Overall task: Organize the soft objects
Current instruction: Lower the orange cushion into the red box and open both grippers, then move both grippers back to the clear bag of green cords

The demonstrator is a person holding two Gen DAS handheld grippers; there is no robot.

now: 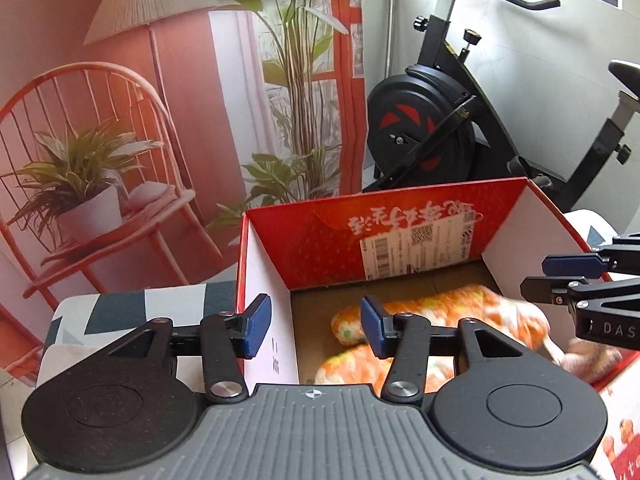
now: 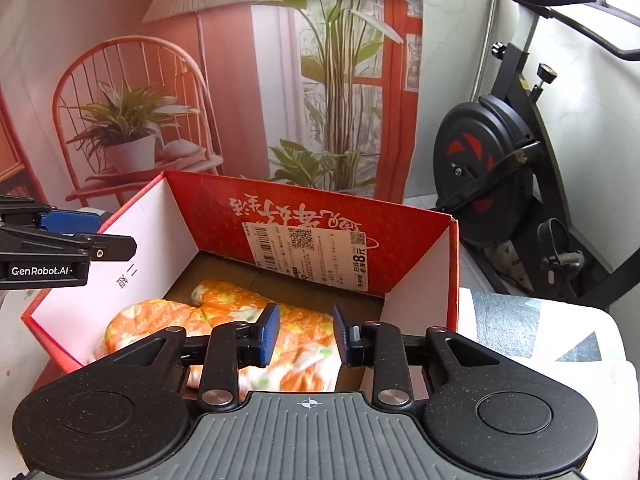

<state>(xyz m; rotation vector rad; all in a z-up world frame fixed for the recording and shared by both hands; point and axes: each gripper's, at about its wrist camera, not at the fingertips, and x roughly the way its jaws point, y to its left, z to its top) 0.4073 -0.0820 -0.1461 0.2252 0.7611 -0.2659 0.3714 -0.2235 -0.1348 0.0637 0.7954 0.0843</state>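
the orange floral soft bundle point(image 2: 224, 320) lies inside the red box point(image 2: 416, 276). both the left claw point(image 1: 316, 326) and right claw point(image 2: 306, 334) are released, gripping nothing. risk: the left claw straddles the box's left wall and could snag or tip it.

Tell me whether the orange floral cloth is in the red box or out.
In: the orange floral cloth lies bunched on the red box floor, between its walls.
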